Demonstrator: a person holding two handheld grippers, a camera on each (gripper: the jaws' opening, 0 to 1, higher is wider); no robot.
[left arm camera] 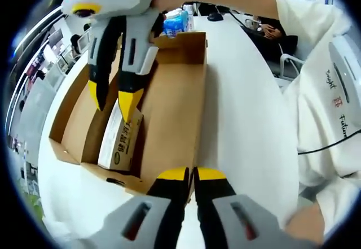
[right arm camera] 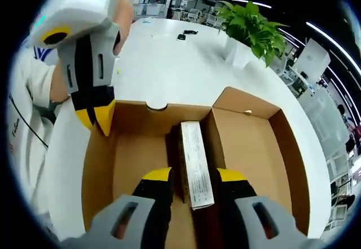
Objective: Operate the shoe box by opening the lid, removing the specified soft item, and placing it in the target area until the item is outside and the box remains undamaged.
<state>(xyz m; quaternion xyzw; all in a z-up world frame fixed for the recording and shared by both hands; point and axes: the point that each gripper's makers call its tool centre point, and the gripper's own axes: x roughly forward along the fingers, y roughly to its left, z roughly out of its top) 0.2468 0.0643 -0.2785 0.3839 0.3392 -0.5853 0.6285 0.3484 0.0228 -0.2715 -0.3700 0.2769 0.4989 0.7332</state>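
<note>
**Kid:** Shoe box [right arm camera: 169, 164] is open, right? What are the fingers doing?

**Helper:** Yes, the lid is folded out flat. In the right gripper view, the right gripper [right arm camera: 194, 181] has its fingers spread, one on each side of a long white packet [right arm camera: 196, 164] standing on its edge in the low middle of the frame. I cannot tell if they touch it yet. The left gripper [right arm camera: 97, 116] sits at the box's wall in the upper left, fingers pressed together; whether it pinches the wall is hidden.

**Kid:** And the packet?

**Helper:** In the left gripper view it leans by the box's middle fold [left arm camera: 121, 139], lower left. It looks light and squashy, I think, maybe slippery. Hold its flat sides gently near the middle.

**Kid:** What's around the box?

**Helper:** White table [right arm camera: 186, 68], and a green plant [right arm camera: 251, 26] in the upper right.
</note>
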